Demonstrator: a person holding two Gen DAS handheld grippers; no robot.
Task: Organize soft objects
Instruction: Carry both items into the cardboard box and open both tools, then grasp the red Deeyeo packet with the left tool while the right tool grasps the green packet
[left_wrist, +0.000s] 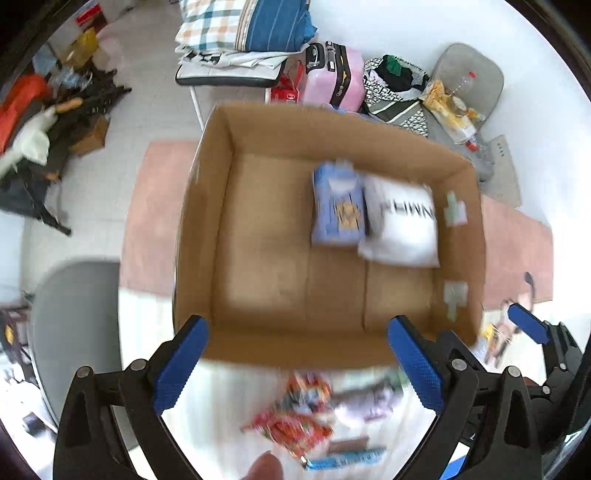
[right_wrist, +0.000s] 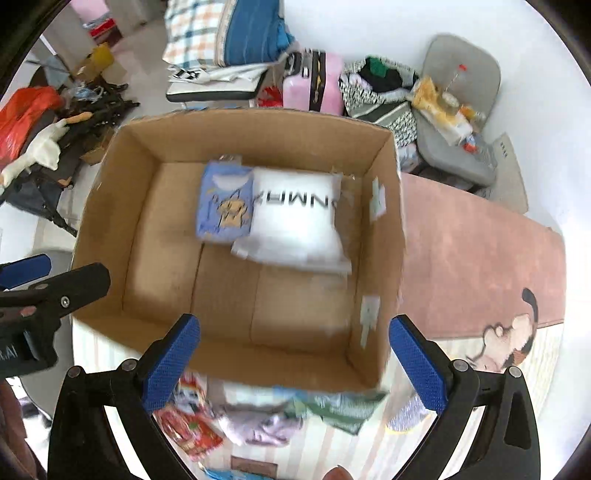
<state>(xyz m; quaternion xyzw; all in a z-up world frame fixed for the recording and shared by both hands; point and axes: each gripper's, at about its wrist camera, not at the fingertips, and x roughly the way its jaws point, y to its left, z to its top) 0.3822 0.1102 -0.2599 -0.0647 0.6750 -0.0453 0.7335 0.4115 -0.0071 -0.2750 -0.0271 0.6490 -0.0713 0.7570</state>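
Pink rug (right_wrist: 480, 258) on pale floor (left_wrist: 147, 110); grey chair (right_wrist: 461, 74) behind.

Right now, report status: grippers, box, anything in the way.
Left gripper and right gripper open, nothing held. Cardboard box holds blue packet beside white packet. Loose soft items wait outside the near wall.

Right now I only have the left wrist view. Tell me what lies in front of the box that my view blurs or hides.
Observer: A green cloth lies outside the cardboard box, against its near wall, toward the right corner.
Operator: Report the right tool.
Observer: The right tool is open and holds nothing, poised over that near wall.
Operator: Name what sits left of the green cloth.
Observer: A bunched lavender cloth, right beside it.
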